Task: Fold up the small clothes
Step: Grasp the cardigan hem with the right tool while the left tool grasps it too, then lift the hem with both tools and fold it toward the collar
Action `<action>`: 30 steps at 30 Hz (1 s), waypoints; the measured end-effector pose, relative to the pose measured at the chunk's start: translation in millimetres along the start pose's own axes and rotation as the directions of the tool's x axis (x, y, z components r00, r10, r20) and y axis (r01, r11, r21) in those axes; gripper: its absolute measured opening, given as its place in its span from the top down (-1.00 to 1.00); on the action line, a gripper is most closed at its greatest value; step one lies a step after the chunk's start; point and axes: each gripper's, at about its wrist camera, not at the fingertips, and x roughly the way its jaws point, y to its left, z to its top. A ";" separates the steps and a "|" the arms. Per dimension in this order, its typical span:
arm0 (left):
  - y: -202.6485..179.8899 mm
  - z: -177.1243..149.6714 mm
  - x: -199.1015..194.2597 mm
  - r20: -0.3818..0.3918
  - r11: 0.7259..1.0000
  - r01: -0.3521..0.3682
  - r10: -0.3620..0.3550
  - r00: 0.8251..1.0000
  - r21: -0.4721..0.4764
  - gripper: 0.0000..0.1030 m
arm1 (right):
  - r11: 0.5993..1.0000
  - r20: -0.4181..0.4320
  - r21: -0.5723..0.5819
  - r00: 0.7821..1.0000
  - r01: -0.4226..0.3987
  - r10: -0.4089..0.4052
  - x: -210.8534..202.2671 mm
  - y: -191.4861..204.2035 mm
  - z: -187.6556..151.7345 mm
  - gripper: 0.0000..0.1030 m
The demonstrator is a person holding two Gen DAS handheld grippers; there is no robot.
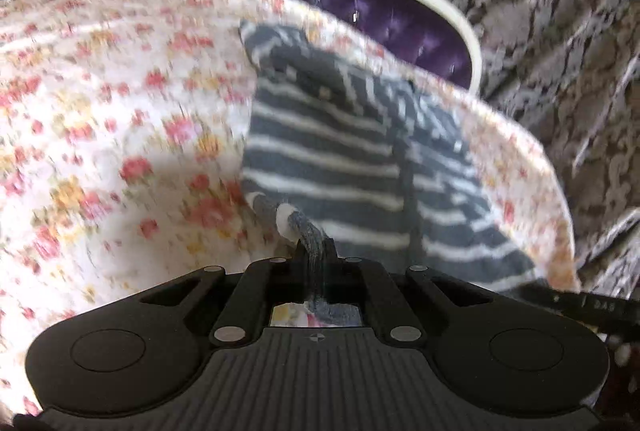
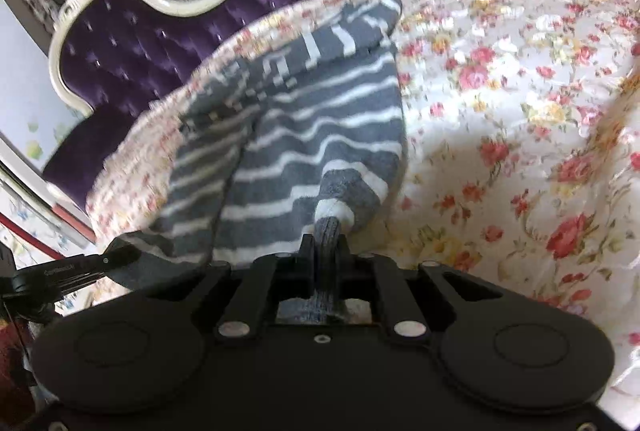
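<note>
A small grey garment with white stripes [image 1: 340, 159] lies on a floral bedspread [image 1: 100, 119]. My left gripper [image 1: 316, 251] is shut on a pinched bit of its near edge, and the cloth runs back between the fingers. In the right wrist view the same striped garment [image 2: 320, 119] stretches away from my right gripper [image 2: 326, 245], which is shut on a bunched grey fold of it. The tip of the other gripper shows at the left edge of that view [image 2: 92, 265], also on the garment's near edge.
A purple tufted headboard with a cream frame [image 2: 132, 43] stands behind the bed. Grey patterned wallpaper [image 1: 540, 11] covers the wall beyond. The floral bedspread [image 2: 520, 111] spreads wide to the right of the garment.
</note>
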 end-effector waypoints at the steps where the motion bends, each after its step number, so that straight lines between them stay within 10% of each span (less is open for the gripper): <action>1: 0.2 4.3 -4.4 0.016 1.000 0.005 -0.005 1.000 -0.003 0.90 | 1.000 0.008 0.006 1.000 -0.012 0.012 -1.8 -0.2 2.2 0.69; 16: -19.7 108.7 3.0 0.149 0.996 0.088 -0.090 0.985 0.020 0.90 | 0.981 0.185 0.029 0.965 -0.194 0.186 -2.5 6.8 95.0 0.69; 30: -3.7 218.2 129.6 0.144 1.000 0.020 -0.018 0.989 -0.010 0.90 | 0.981 0.252 0.118 0.961 -0.151 0.118 115.7 -26.5 213.3 0.69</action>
